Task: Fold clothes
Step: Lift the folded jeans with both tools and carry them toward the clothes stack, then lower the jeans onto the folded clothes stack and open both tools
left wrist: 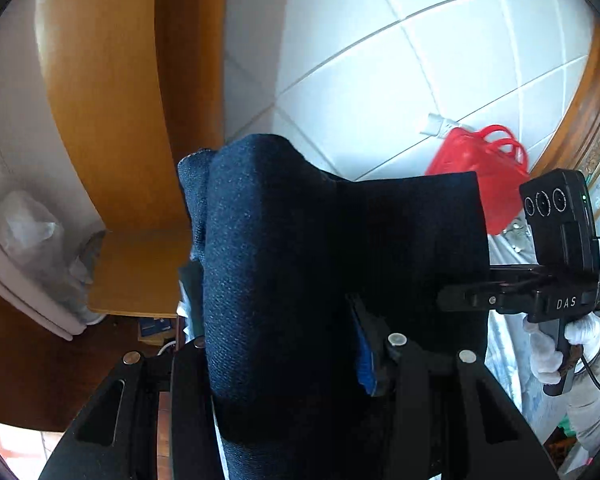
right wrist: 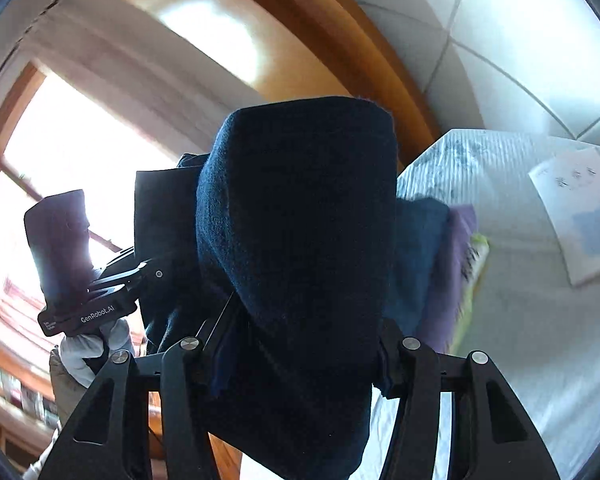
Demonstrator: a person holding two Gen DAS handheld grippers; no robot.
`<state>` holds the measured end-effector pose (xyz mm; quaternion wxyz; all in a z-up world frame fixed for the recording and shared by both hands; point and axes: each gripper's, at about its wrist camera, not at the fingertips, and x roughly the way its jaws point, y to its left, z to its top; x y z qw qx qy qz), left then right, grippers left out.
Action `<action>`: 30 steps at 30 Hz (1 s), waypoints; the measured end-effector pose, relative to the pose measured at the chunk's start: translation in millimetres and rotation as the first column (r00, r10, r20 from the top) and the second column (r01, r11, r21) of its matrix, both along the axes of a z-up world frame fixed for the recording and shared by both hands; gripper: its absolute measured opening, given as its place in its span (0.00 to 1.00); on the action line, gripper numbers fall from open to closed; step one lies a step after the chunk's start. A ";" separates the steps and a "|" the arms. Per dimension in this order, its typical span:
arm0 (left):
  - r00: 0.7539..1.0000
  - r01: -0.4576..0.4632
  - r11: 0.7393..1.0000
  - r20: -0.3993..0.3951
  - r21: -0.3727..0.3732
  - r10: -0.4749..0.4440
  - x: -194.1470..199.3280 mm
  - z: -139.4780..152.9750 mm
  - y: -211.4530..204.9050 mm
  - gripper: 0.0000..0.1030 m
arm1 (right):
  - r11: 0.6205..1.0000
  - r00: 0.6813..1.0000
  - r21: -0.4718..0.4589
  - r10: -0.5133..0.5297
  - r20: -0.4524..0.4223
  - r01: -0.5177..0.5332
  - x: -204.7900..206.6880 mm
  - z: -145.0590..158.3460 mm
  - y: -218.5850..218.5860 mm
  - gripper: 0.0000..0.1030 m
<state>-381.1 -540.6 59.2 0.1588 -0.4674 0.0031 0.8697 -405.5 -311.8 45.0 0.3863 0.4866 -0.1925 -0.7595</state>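
A dark navy knitted garment (left wrist: 284, 272) hangs stretched in the air between my two grippers. My left gripper (left wrist: 284, 320) is shut on one end of it, and a thick fold bulges up between the fingers, hiding the tips. My right gripper (right wrist: 300, 344) is shut on the other end of the same garment (right wrist: 300, 240), which also hides its fingertips. The right gripper also shows in the left wrist view (left wrist: 452, 298), held by a white-gloved hand. The left gripper also shows in the right wrist view (right wrist: 152, 272).
A bed with a pale striped sheet (right wrist: 520, 280) lies to the right, carrying a folded stack of purple and yellow-green cloth (right wrist: 456, 272) and a paper sheet (right wrist: 580, 212). A red plastic bag (left wrist: 484, 168) hangs on the tiled wall. A wooden cabinet (left wrist: 112, 120) stands left.
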 end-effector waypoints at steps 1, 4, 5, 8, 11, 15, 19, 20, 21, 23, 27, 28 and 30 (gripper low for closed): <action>1.000 0.004 1.000 0.019 -0.008 -0.003 -16.3 -14.6 -6.3 0.43 | 1.000 1.000 0.020 -0.009 0.013 0.009 -12.8 -8.7 -9.8 0.52; 0.999 0.007 0.996 0.050 -0.087 -0.003 -50.7 -78.7 -15.4 0.54 | 0.990 0.998 0.138 -0.039 0.050 0.031 -39.5 -55.7 -34.2 0.52; 0.999 0.006 0.994 0.039 -0.111 -0.002 -55.4 -98.3 -15.7 0.56 | 0.984 0.997 0.173 -0.053 0.052 0.044 -46.0 -70.9 -40.6 0.53; 0.998 -0.021 0.997 -0.054 -0.076 0.017 -57.7 -124.9 -23.9 0.64 | 0.967 0.995 0.234 -0.102 0.015 0.096 -56.4 -102.6 -51.1 0.62; 0.995 -0.031 0.998 -0.093 -0.053 0.026 -53.8 -121.2 -30.3 0.71 | 0.955 0.993 0.272 -0.113 -0.028 0.117 -55.7 -98.6 -54.0 0.75; 0.985 -0.061 0.995 -0.164 -0.084 0.046 -30.6 -89.0 -39.6 0.74 | 0.932 0.988 0.333 -0.114 -0.100 0.141 -45.2 -80.2 -59.5 0.75; 0.965 -0.130 0.984 -0.241 -0.119 0.098 7.5 -48.1 -55.0 0.75 | 0.904 0.969 0.382 -0.115 -0.218 0.193 -17.6 -51.9 -57.2 0.75; 0.965 -0.135 0.983 -0.241 -0.124 0.102 17.9 -44.0 -54.1 0.75 | 0.898 0.963 0.388 -0.116 -0.245 0.207 -11.7 -45.8 -56.6 0.75; 0.965 -0.139 0.982 -0.240 -0.128 0.106 28.3 -39.8 -53.1 0.75 | 0.894 0.957 0.392 -0.118 -0.266 0.219 -7.0 -39.5 -56.8 0.75; 0.969 -0.136 0.983 -0.223 -0.119 0.108 46.4 -40.4 -49.8 0.75 | 0.897 0.957 0.387 -0.113 -0.268 0.215 7.5 -34.9 -55.0 0.75; 0.974 -0.143 0.986 -0.189 -0.083 0.125 75.2 -45.5 -35.2 0.75 | 0.905 0.965 0.377 -0.110 -0.238 0.196 22.7 -45.6 -61.0 0.75; 0.974 -0.147 0.986 -0.186 -0.083 0.130 83.4 -45.6 -32.2 0.75 | 0.908 0.966 0.371 -0.109 -0.236 0.194 25.2 -45.3 -62.0 0.75; 0.974 -0.154 0.984 -0.184 -0.092 0.135 99.2 -44.9 -23.6 0.75 | 0.912 0.965 0.362 -0.107 -0.240 0.191 33.6 -40.2 -63.1 0.75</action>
